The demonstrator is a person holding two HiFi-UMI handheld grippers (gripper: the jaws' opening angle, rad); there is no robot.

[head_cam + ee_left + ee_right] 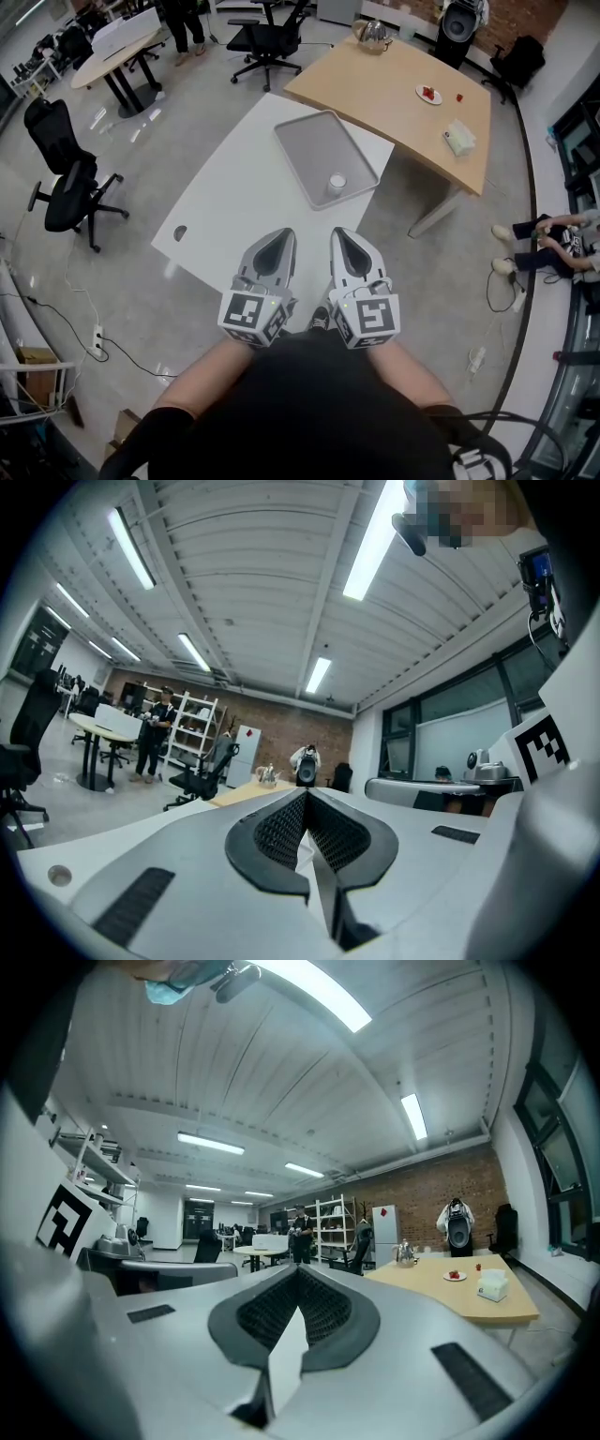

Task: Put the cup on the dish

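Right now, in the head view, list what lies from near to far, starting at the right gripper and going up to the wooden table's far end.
right gripper → cup → white box → small plate → silver kettle

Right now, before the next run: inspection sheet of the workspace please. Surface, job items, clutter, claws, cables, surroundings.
Surface: white table, holds only the tray with the cup.
Job's things: cup upright inside the grey tray, by its near edge.
Clutter: nothing seen on the white table; kettle, small plate and tissue box on the wooden table behind.
Claws: left claw and right claw shut, empty, side by side near the person's body.
Cables: power strip on the floor left; loose cable right.
Surroundings: office chairs; a person sitting at right.
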